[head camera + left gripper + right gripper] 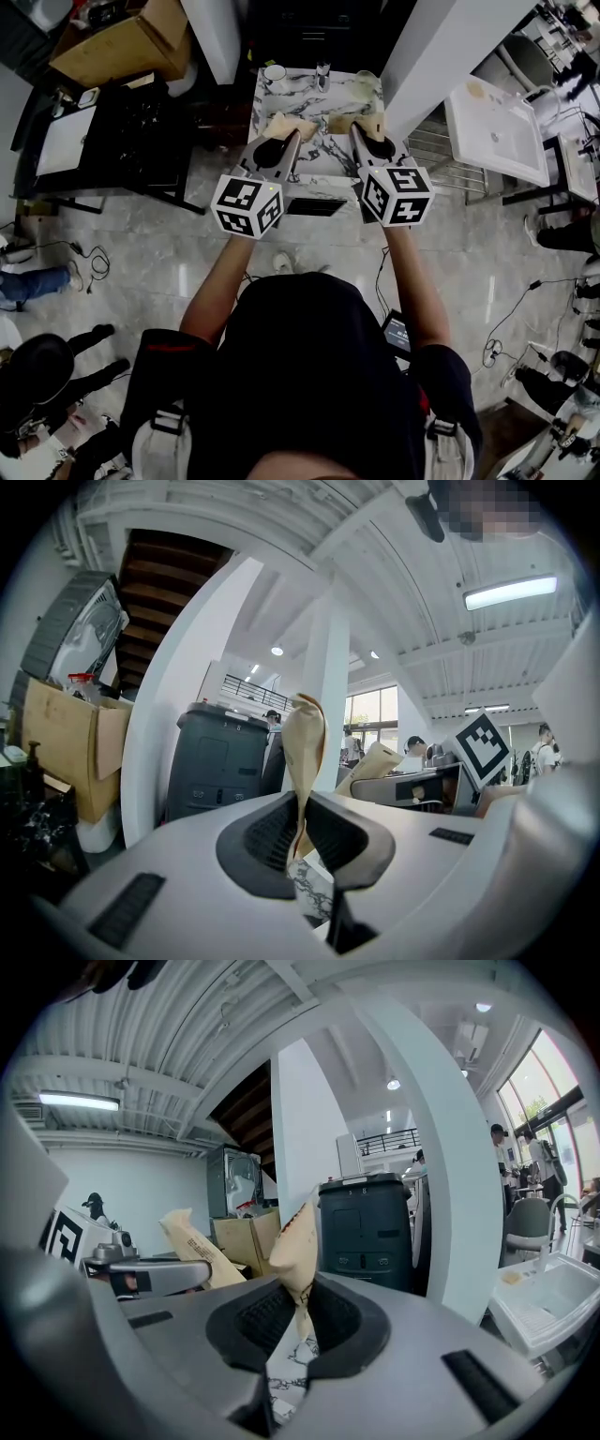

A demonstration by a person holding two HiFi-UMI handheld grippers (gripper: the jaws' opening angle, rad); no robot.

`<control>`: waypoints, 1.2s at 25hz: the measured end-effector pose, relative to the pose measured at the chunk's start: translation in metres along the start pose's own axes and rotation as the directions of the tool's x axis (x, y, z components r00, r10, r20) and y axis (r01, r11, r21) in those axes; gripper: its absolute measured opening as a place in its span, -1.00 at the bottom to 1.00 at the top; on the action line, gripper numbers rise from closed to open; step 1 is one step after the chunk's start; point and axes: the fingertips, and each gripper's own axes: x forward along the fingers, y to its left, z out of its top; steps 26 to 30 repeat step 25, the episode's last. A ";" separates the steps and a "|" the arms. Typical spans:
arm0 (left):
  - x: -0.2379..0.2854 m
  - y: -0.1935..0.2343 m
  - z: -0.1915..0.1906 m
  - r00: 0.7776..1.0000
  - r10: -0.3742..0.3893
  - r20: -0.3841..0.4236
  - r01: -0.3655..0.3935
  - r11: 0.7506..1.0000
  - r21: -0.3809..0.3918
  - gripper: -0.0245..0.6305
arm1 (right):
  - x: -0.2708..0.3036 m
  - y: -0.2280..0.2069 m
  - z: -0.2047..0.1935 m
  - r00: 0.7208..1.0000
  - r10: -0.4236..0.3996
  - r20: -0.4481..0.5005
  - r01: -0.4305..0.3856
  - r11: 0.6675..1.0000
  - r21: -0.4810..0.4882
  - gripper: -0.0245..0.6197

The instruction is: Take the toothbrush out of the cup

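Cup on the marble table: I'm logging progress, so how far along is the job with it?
Done: nothing visible; the white cup stands alone at the marble table's far left corner, and no toothbrush can be made out. In hand: the left gripper is shut on a tan paper packet, the right gripper on a second packet, both short of the cup. Left: the whole removal.

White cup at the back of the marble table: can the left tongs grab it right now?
Probably not yet. The left tongs are shut on a beige packet, so they have no room for the white cup. It stands farther back on the marble table.
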 end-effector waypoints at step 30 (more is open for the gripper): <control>0.002 -0.031 -0.010 1.000 0.030 0.003 -0.030 0.999 -0.021 -0.81 | -0.029 -0.013 -0.015 1.000 0.029 -0.006 -0.029 0.999 0.025 -0.73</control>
